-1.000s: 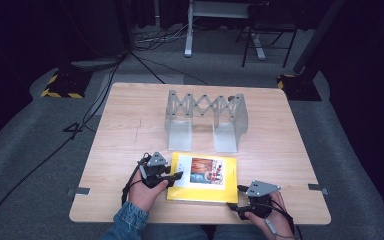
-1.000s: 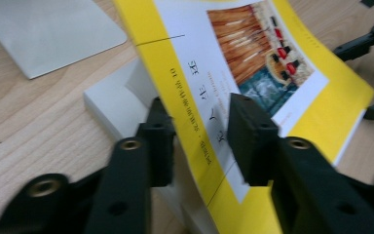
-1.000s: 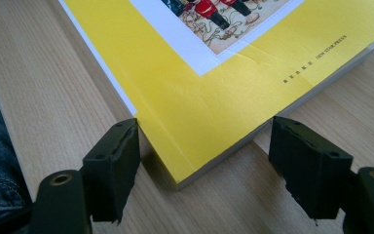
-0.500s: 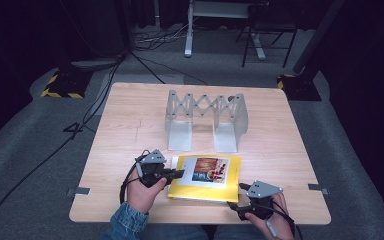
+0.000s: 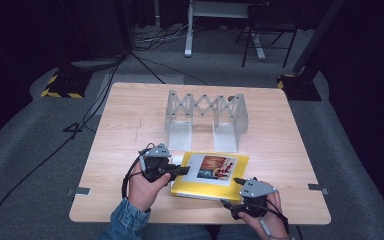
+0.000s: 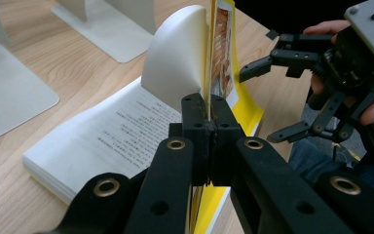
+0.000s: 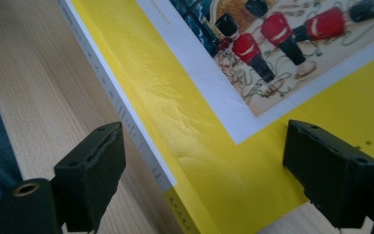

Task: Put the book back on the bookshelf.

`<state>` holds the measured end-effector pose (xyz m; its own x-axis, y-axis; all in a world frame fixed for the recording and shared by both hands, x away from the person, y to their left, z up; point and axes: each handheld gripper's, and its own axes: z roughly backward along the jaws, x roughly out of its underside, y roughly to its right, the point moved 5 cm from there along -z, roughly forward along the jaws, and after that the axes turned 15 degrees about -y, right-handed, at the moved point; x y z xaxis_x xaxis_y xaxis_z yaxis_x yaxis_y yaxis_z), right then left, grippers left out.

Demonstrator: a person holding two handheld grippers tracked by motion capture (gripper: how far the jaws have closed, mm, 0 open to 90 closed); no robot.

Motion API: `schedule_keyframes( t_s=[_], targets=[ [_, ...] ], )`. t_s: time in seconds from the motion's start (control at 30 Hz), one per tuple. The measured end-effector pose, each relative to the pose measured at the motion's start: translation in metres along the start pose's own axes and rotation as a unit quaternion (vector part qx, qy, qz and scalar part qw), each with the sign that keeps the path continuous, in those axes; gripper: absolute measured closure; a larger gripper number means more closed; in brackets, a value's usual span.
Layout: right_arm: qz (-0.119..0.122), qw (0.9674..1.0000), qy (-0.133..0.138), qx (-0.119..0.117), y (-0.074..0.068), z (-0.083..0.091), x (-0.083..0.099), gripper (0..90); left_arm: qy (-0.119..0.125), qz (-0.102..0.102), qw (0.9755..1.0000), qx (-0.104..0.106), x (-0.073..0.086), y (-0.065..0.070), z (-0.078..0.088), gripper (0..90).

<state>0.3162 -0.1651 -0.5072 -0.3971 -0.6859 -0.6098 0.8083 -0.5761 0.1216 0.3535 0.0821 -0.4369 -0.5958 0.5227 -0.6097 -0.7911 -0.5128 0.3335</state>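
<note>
We see a yellow book (image 5: 211, 174) lying on the near half of the table (image 5: 130, 125), just in front of a grey folding rack (image 5: 206, 117). The left gripper (image 6: 207, 105) is clamped on the book's cover (image 6: 222, 46), pinching its edge and lifting it with a curled page, so printed text shows beneath. The right gripper (image 5: 235, 192) rests at the book's near right corner, its jaws spread wide apart and holding nothing.
</note>
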Motion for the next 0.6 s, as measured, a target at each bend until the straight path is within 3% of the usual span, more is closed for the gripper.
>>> schedule_keyframes(
  t_s=[0.33,0.6],
  targets=[
    [0.01,0.9996,0.004,0.024,-0.004,-0.004,-0.007,15.5,-0.002,-0.003,0.9996,0.027,-0.014,0.005,0.0,88.3],
    [0.028,0.9975,0.008,0.064,-0.007,-0.01,-0.01,12.4,0.004,-0.004,0.9989,0.047,-0.02,0.009,-0.002,88.3]
  ],
)
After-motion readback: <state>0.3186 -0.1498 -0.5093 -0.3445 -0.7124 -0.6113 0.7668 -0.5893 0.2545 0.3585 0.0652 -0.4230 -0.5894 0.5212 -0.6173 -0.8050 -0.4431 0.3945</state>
